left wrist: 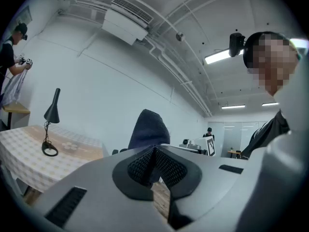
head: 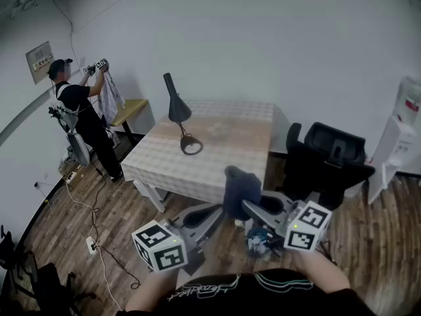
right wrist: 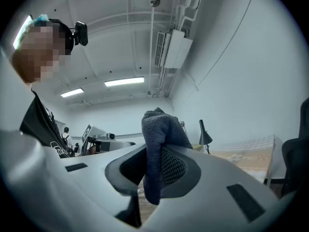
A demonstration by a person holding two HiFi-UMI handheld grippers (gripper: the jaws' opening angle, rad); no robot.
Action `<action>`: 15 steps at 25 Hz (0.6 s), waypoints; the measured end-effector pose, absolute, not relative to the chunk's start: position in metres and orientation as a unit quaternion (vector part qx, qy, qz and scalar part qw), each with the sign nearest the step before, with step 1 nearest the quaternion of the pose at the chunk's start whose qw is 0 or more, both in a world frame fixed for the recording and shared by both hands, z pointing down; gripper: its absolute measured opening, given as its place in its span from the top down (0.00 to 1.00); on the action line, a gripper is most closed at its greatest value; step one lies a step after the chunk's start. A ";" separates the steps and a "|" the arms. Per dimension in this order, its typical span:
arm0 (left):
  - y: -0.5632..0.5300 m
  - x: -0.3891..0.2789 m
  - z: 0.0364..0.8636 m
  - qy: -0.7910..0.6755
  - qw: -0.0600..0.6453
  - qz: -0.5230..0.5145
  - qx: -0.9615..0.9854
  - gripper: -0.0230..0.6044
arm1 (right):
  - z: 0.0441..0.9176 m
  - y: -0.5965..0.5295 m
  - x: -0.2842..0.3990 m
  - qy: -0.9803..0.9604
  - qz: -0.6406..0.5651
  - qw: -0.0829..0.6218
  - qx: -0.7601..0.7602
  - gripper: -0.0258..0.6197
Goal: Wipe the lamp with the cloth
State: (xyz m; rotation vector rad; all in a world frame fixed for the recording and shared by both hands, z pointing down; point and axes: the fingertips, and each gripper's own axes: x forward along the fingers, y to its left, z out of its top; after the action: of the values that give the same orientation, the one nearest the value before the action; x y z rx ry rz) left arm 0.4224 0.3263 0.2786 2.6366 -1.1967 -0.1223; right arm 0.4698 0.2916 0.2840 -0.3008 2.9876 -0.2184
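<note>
A black desk lamp (head: 177, 106) with a ring base stands on the checked table (head: 227, 160), ahead of both grippers. My right gripper (head: 248, 207) is shut on a dark blue cloth (head: 241, 187), which bunches up above its jaws just short of the table's near edge. In the right gripper view the cloth (right wrist: 158, 139) hangs pinched in the right gripper (right wrist: 154, 164), with the lamp (right wrist: 204, 137) far beyond. My left gripper (head: 214, 214) is beside it, apart from the cloth. In the left gripper view the left gripper (left wrist: 155, 164) has its jaws together with nothing in them; the cloth (left wrist: 149, 129) and lamp (left wrist: 50, 116) show beyond.
A black office chair (head: 330, 158) stands right of the table. At the back left a person (head: 77, 114) holds up a cloth by a yellow side table (head: 129, 110). Cables and a power strip (head: 91, 244) lie on the wood floor. A white dispenser (head: 400, 140) stands far right.
</note>
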 end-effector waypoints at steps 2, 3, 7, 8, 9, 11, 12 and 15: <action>0.325 0.422 0.281 -0.411 0.122 -0.041 0.903 0.97 | 0.286 0.289 0.469 0.990 -0.074 0.067 -0.100 0.87; 0.324 0.422 0.283 -0.411 0.123 -0.041 0.902 0.97 | 0.287 0.288 0.469 0.990 -0.074 0.067 -0.099 0.87; 0.318 0.418 0.288 -0.415 0.127 -0.042 0.900 0.97 | 0.291 0.284 0.466 0.990 -0.079 0.065 -0.095 0.87; 0.317 0.416 0.288 -0.416 0.128 -0.042 0.899 0.97 | 0.292 0.283 0.464 0.990 -0.081 0.064 -0.094 0.87; 0.316 0.413 0.288 -0.416 0.129 -0.043 0.899 0.97 | 0.292 0.282 0.460 0.990 -0.083 0.063 -0.093 0.87; 0.314 0.405 0.288 -0.417 0.131 -0.045 0.898 0.97 | 0.293 0.280 0.453 0.990 -0.086 0.062 -0.092 0.87; 0.312 0.401 0.289 -0.418 0.132 -0.046 0.898 0.97 | 0.294 0.278 0.449 0.990 -0.088 0.062 -0.091 0.87; 0.308 0.392 0.295 -0.419 0.136 -0.049 0.896 0.97 | 0.298 0.273 0.441 0.990 -0.091 0.063 -0.087 0.87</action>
State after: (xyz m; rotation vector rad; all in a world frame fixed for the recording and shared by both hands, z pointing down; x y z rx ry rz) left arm 0.3922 0.3076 0.2949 2.5961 -1.2143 -0.1407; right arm 0.4413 0.2734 0.2978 -0.2617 2.9920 -0.2743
